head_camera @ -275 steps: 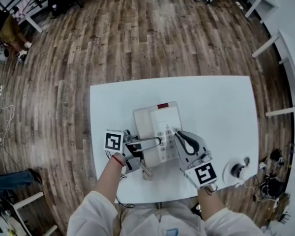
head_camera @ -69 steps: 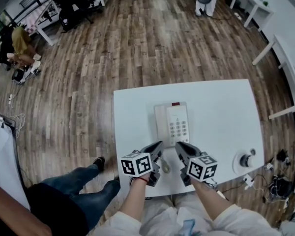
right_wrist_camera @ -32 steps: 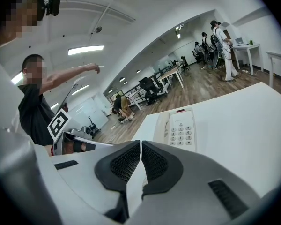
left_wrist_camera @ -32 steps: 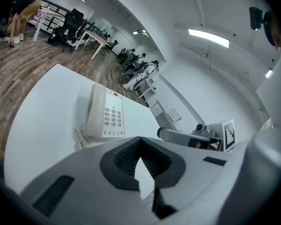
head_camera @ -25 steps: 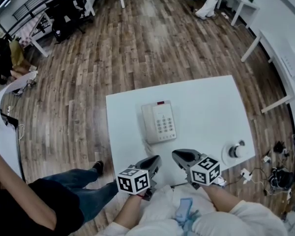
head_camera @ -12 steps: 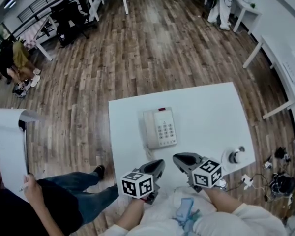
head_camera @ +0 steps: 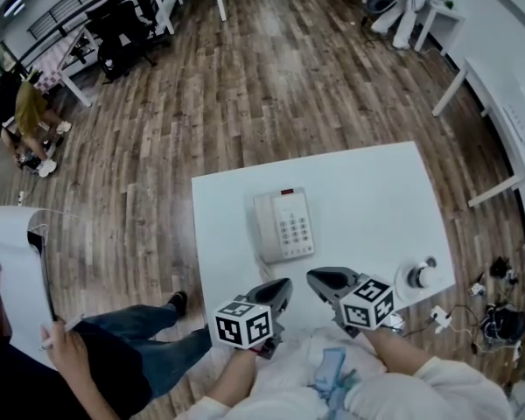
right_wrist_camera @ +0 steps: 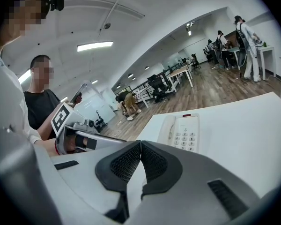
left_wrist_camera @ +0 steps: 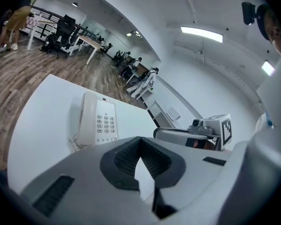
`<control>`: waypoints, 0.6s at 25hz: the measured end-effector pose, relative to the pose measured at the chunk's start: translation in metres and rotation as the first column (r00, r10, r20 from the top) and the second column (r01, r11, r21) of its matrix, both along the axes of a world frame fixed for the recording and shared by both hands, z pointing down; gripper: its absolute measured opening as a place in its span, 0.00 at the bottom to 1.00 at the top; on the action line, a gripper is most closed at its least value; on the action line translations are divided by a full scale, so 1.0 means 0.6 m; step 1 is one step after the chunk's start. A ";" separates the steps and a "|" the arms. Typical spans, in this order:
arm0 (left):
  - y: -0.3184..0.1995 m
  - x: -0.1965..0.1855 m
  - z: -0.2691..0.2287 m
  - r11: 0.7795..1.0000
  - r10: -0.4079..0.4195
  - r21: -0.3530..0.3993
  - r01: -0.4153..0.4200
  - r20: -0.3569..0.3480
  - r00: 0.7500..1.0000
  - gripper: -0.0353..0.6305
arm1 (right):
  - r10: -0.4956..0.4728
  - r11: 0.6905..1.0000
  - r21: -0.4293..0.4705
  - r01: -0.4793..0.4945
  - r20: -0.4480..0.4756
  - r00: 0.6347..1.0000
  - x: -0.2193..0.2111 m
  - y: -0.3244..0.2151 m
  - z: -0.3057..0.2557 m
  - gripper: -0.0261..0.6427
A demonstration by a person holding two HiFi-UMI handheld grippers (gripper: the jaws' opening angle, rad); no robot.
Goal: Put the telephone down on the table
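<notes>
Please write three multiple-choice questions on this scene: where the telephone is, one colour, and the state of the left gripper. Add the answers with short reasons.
1. The telephone lies: A on the floor; B on the table; C on a chair.
2. The table top is: A white; B black; C red.
3. The left gripper has its fingers: A wide open; B shut on the handset; C shut, empty.
Answers: 1 B, it rests flat on the table top; 2 A, the head view shows a white top; 3 C, its own view shows the fingers meeting with nothing between.
</notes>
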State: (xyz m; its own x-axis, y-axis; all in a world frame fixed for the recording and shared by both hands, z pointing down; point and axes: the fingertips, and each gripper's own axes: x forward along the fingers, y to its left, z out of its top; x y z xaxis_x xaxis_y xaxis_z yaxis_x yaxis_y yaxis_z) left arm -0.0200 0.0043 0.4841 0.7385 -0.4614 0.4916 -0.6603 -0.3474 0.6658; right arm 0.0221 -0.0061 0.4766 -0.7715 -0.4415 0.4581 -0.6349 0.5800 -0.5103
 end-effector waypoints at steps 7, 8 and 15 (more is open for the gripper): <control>-0.005 0.002 -0.002 1.000 0.005 -0.001 -0.005 0.001 1.000 0.06 | 0.003 1.000 -0.004 -0.003 -0.002 1.000 0.003 -0.006 0.001 0.09; -0.005 0.002 -0.003 1.000 0.004 0.000 -0.004 0.001 1.000 0.06 | 0.003 1.000 -0.004 -0.003 -0.002 1.000 0.003 -0.006 0.001 0.09; -0.006 0.009 -0.004 1.000 0.006 0.003 -0.006 0.006 1.000 0.06 | 0.004 1.000 -0.001 -0.004 -0.010 1.000 0.012 -0.004 0.001 0.09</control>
